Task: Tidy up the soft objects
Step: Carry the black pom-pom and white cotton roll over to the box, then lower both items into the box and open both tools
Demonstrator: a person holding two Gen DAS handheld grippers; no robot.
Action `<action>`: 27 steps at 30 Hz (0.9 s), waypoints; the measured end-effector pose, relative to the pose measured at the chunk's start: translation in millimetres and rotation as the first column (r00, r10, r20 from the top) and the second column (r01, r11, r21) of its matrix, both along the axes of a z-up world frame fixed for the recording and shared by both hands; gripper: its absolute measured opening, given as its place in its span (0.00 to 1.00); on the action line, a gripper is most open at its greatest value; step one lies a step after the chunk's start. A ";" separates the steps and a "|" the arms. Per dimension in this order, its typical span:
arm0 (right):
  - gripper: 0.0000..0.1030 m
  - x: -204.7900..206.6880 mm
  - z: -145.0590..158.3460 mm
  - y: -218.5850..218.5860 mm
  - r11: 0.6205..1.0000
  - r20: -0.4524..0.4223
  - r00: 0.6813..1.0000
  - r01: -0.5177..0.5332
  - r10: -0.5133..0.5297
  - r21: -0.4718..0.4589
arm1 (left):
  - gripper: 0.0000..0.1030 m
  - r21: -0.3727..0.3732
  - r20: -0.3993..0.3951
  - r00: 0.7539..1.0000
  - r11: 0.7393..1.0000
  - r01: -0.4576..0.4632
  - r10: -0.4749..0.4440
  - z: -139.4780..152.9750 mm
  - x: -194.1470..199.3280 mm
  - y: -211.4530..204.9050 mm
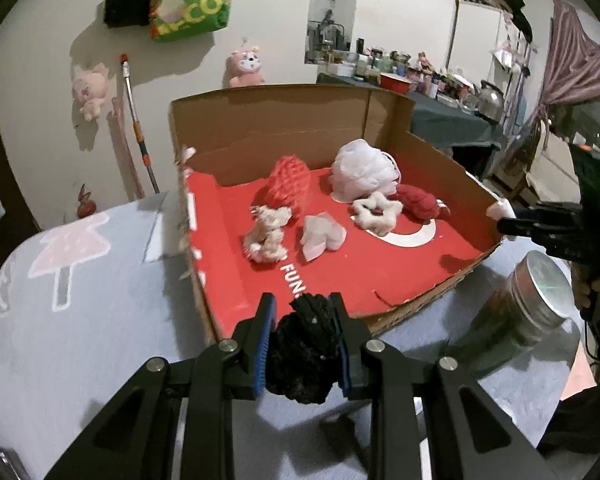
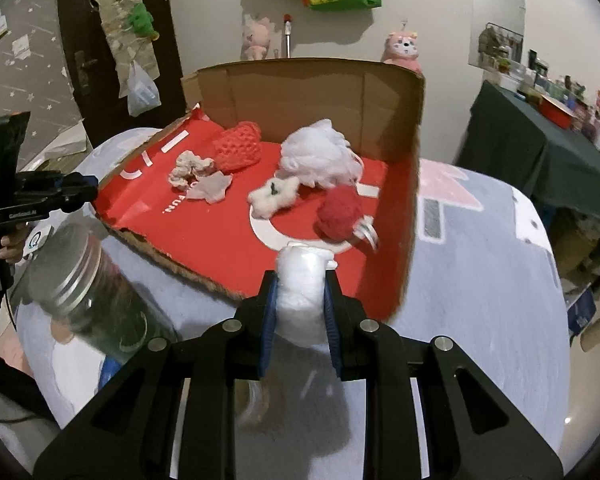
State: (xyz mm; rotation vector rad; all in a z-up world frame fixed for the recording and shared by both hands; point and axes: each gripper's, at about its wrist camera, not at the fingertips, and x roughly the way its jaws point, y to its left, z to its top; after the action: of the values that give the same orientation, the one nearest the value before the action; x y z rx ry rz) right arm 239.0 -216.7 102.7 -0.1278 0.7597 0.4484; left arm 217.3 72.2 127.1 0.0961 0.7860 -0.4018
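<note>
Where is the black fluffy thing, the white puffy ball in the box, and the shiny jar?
black fluffy thing point(image 1: 302, 344), left wrist view, its middle.
white puffy ball point(image 1: 360, 170), left wrist view, its middle.
shiny jar point(image 1: 548, 288), left wrist view, its lid.

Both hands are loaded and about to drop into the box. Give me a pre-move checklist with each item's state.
1. Left tool clamped on the black fuzzy ball: ok.
2. Right tool clamped on the white soft wad: ok.
3. Cardboard box open on top, low front edge facing both tools: ok.
4. Bare red floor near the front edge for two more items: ok; the red mesh pouf, white mesh pouf and red knitted ball sit further back.
5. Glass jar with metal lid stands beside the box between the tools, close to both paths: not ok.
6. Whether the jar is steady on the soft cloth: cannot tell.
</note>
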 end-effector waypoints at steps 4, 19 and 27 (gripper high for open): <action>0.20 17.0 2.6 10.3 1.000 -0.023 0.999 -0.023 0.023 0.001 | 0.27 0.028 -0.014 1.000 0.999 0.029 -0.028 -0.2 15.4 -17.7; 0.20 76.0 -28.3 45.2 0.993 -0.222 0.974 -0.069 0.047 -0.091 | 0.27 0.092 -0.162 0.985 0.992 0.082 -0.067 -30.6 65.2 -55.7; 0.21 91.9 -47.3 49.9 0.985 -0.285 0.958 -0.016 -0.035 -0.175 | 0.27 0.132 -0.247 0.969 0.991 0.031 0.002 -50.5 84.8 -54.6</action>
State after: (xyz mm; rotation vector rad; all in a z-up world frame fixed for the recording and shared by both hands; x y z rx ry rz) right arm 330.9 -166.8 55.4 -0.2268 1.0859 0.3945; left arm 302.1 17.6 76.6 0.1805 1.0594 -0.3786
